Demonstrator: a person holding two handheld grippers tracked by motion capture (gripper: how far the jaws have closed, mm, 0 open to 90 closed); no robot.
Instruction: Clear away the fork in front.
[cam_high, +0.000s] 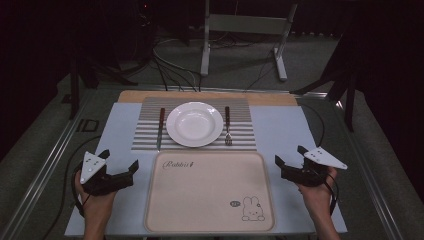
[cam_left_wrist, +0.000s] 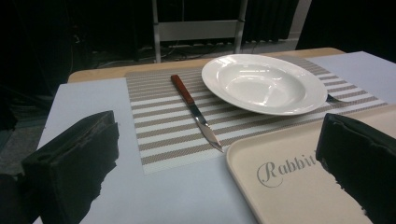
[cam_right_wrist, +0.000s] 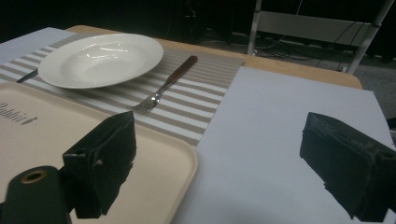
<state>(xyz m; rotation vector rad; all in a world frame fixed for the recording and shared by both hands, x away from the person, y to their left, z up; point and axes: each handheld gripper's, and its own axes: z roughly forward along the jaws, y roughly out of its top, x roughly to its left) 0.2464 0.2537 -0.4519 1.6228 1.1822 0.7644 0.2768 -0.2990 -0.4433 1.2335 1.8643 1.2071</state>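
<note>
While held low at either side of the tray (cam_high: 210, 192), both tools sit idle with nothing between the jaws. At about eight o'clock on the table: left gripper (cam_high: 120, 166), jaws spread wide, pointing toward two o'clock, off the tray's left edge. At about four o'clock: right gripper (cam_high: 290, 155), jaws likewise wide apart, aimed toward ten o'clock, just off the tray's right edge. Nearest to these, the beige tray, flat on the pale sheet (cam_high: 280, 130) at six o'clock, bare but for a printed word and a small rabbit drawing. Beyond it at twelve o'clock, a striped placemat (cam_high: 147, 132) bearing a white plate (cam_high: 194, 124) at its centre. At the plate's nine o'clock, a knife (cam_high: 160, 127), lying lengthwise, well clear of the rim. At three o'clock, a fork (cam_high: 227, 125), tines toward the tray, close beside the plate.
</note>
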